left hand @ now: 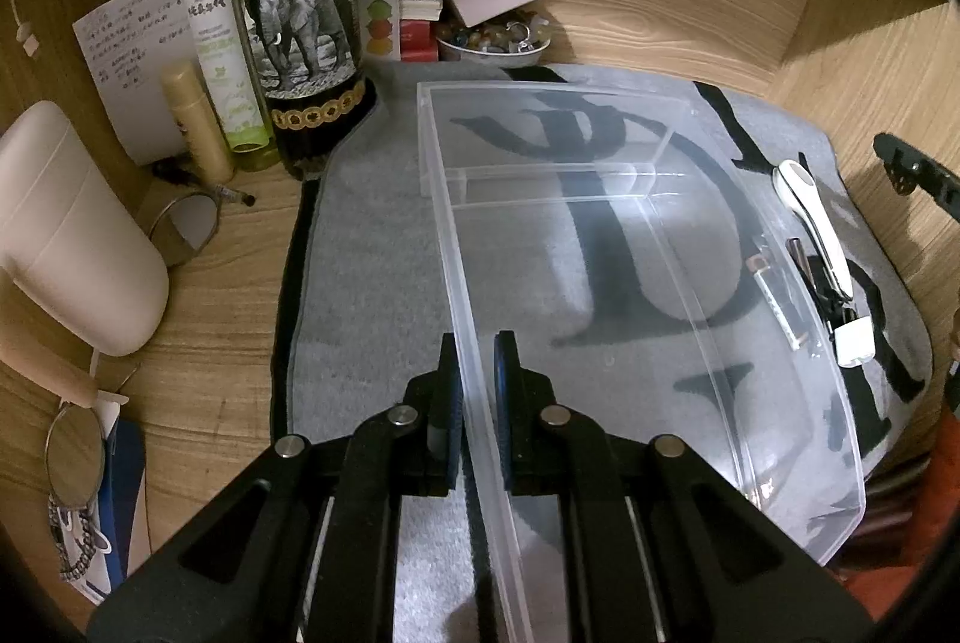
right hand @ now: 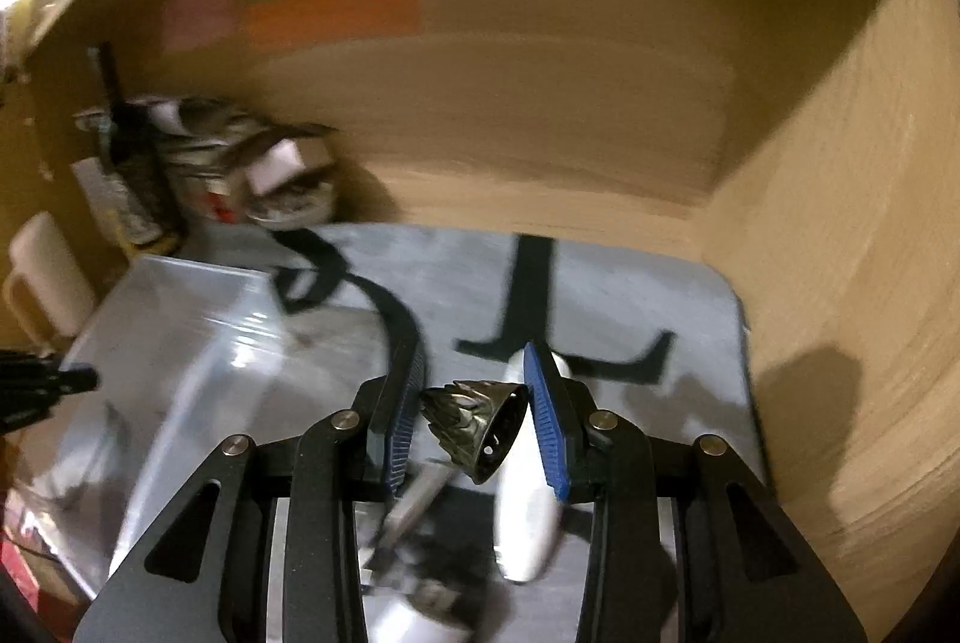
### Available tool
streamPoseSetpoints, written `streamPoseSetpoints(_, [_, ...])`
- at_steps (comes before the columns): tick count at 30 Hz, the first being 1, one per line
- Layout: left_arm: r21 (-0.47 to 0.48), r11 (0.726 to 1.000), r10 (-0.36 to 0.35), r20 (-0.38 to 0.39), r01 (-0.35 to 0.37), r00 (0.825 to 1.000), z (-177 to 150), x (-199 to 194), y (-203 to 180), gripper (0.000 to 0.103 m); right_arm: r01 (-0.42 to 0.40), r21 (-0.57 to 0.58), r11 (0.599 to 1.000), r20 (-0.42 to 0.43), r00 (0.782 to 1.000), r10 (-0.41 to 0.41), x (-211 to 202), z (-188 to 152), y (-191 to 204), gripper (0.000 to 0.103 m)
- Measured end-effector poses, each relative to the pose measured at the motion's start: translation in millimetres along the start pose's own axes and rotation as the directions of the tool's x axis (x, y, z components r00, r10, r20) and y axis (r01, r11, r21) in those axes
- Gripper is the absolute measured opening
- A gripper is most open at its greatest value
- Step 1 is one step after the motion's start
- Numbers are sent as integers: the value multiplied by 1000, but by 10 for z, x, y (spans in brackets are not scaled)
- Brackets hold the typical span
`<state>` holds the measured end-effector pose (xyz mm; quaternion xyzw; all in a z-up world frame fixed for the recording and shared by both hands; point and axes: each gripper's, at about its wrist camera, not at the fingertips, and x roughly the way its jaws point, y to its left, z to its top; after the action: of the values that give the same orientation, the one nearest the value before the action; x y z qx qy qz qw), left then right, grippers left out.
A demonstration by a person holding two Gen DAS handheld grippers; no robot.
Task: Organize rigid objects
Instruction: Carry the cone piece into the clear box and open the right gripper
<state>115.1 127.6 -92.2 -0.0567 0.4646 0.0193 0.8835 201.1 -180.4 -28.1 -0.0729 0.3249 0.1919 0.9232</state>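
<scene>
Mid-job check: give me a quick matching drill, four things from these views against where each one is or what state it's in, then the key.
Things:
1. clear plastic bin
2. metal cone
3. elephant-label bottle
4. white-handled tool

Places or states:
A. standing upright at the mat's far left corner
B. lying on the grey mat just outside the bin's right wall
C. near wall between the fingers of the left gripper
D. between the blue pads of the right gripper

Pairs: 1-C, 2-D, 3-A, 4-B
</scene>
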Motion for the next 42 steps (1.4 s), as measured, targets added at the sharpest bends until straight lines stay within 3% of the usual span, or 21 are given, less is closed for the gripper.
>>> streamPoseSetpoints(10, [10,1000,0,11,-1,1000,-11,-3,-10,9,-160,-95,982,28,986,163,-2,143,696,32])
streamPoseSetpoints(19, [29,1000,6,24,-6,1000,-19,-6,-29,9,-273,-204,940,-66,962,265,242,126,1300,32])
streamPoseSetpoints(26, [37,999,-2,28,1,1000,-17,-8,-39,9,-326,-270,906,-181,941,285,487,7,1642,32])
streamPoseSetpoints(33, [37,999,-7,29,6,1000,-14,-4,-37,9,-366,-276,889,-275,916,292,635,-53,1735,32])
streamPoseSetpoints(42, [38,999,-6,30,5,1000,-16,-3,-40,9,-373,-273,887,-296,909,292,659,-57,1760,36])
